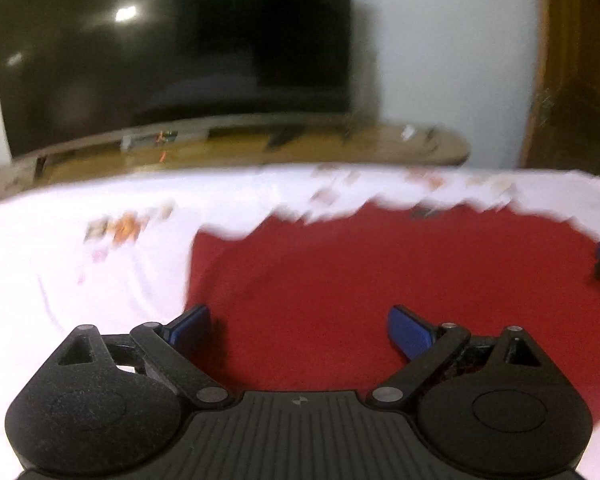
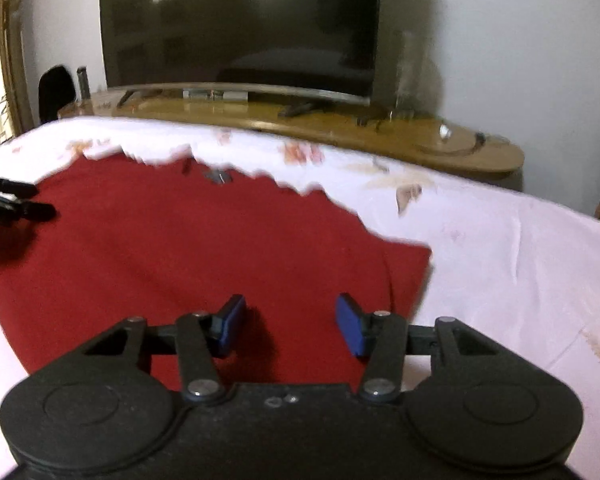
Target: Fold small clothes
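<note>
A red garment [image 1: 380,280] lies flat on a white floral sheet [image 1: 80,264]; in the right wrist view the same red garment [image 2: 188,248] spreads from the left edge to a corner at right of centre. My left gripper [image 1: 298,330] hovers over the cloth's near left part, jaws wide apart, nothing between the blue pads [image 1: 410,332]. Over the near right part hangs my right gripper [image 2: 290,324], jaws apart and empty, blue pads [image 2: 350,324] clear of the cloth. Each gripper's tip shows at the edge of the other's view. Both pictures are motion-blurred.
Beyond the bed stands a low wooden TV stand [image 2: 380,136] with small items on it, carrying a large dark television [image 2: 240,28]. A white wall is behind. A wooden door [image 1: 576,64] is at the right in the left wrist view.
</note>
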Motion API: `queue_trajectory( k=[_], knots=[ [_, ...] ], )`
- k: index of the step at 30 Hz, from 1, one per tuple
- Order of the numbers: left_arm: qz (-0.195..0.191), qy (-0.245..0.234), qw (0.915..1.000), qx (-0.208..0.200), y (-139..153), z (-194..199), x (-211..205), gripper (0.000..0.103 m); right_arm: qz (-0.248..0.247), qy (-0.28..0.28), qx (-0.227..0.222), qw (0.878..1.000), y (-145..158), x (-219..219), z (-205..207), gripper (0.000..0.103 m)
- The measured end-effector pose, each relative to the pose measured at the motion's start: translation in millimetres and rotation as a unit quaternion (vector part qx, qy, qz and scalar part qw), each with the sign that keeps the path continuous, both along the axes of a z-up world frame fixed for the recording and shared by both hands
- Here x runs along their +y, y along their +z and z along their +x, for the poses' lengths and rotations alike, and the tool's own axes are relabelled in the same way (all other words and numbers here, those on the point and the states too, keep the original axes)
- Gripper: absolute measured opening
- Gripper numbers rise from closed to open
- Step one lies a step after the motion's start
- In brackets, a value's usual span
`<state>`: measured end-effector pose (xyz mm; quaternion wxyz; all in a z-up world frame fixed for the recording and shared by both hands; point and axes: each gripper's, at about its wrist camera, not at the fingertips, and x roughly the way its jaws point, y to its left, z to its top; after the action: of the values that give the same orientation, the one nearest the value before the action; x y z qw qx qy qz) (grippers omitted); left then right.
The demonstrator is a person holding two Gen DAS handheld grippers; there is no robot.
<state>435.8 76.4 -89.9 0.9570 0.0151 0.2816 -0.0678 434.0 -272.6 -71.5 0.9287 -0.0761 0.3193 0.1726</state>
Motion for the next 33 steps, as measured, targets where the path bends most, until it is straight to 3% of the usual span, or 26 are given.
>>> queue_trajectory(
  k=[2, 5, 10, 12, 20, 25, 27, 33],
  knots=[
    [-0.005, -0.027, 0.9996, -0.009, 5.7, -11.6, -17.4, 0.095, 0.029, 0.020, -0.017, 0.999, 10.6, 18.2, -12.1, 0.051],
    [0.017, -0.069, 0.9975, 0.001, -2.1, -23.2, -51.6, 0.095, 0.039, 0.065, -0.003, 0.997, 6.4, 56.6, -27.7, 0.051],
    [0.051, -0.076, 0.9954, 0.026, -27.2, -39.2, -61.1, 0.095, -0.017, 0.105, 0.025, 0.994, -19.6, 103.7, -43.2, 0.051],
    [0.030, -0.066, 0.9969, 0.032, -26.0, -47.2, -45.6, 0.095, -0.024, 0.104, 0.022, 0.994, -21.8, 96.5, -51.0, 0.052],
    [0.006, -0.029, 0.9986, 0.044, -29.8, -86.5, 16.8, 0.100, -0.025, 0.039, 0.037, 0.998, -18.0, 12.2, -88.1, 0.053],
    [0.014, -0.017, 0.9987, 0.047, -24.2, -81.1, 13.5, 0.100, -0.021, 0.001, 0.042, 0.999, -18.4, 2.8, -98.7, 0.053],
    [0.026, -0.008, 0.9988, 0.041, -22.7, -81.4, 16.0, 0.100, -0.001, -0.016, 0.042, 0.999, -10.3, 4.2, -96.9, 0.052],
    [-0.026, 0.046, 0.9978, 0.040, -22.7, -85.5, 49.5, 0.100, 0.067, -0.104, 0.047, 0.991, -6.8, -36.0, -95.8, 0.052]
  ],
)
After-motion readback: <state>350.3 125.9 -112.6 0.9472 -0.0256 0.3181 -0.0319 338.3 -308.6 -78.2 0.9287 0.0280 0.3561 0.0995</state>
